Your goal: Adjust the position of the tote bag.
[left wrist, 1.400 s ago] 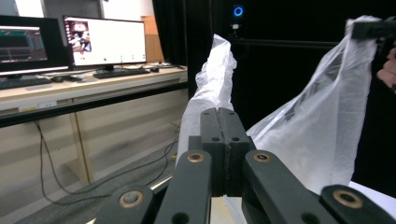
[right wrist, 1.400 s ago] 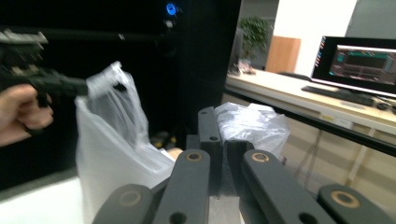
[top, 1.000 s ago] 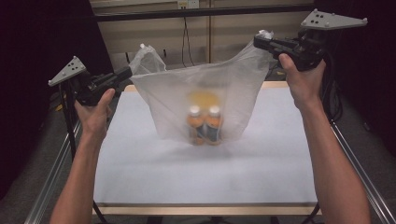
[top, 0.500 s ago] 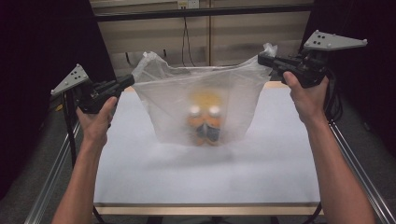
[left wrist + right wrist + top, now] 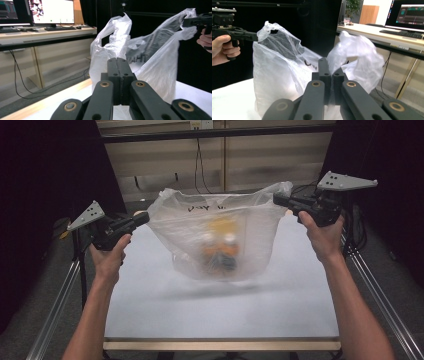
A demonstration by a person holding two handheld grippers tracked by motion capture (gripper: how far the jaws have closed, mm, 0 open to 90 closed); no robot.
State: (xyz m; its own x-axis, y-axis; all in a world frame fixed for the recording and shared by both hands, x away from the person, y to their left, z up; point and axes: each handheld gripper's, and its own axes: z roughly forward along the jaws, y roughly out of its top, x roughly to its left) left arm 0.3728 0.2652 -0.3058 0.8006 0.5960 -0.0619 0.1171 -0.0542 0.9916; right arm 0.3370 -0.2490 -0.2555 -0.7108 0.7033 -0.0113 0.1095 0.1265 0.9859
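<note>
A translucent white plastic bag hangs stretched between my two grippers, just above the white table. Orange bottles with white caps show blurred through its wall, at the bottom. My left gripper is shut on the bag's left handle; my right gripper is shut on the right handle. In the left gripper view my jaws are pressed together on the plastic, with the right gripper far off at the top right. In the right gripper view my jaws pinch the film, and the left gripper holds the far handle.
The table's wooden front edge runs along the bottom. Metal rails flank both sides. Behind the table stand a desk with monitors, a keyboard and hanging cables. Black curtains close in left and right.
Both grippers have come down with the bag, and the bag's bottom now hangs closer to the table. The grips on the handles are unchanged.
</note>
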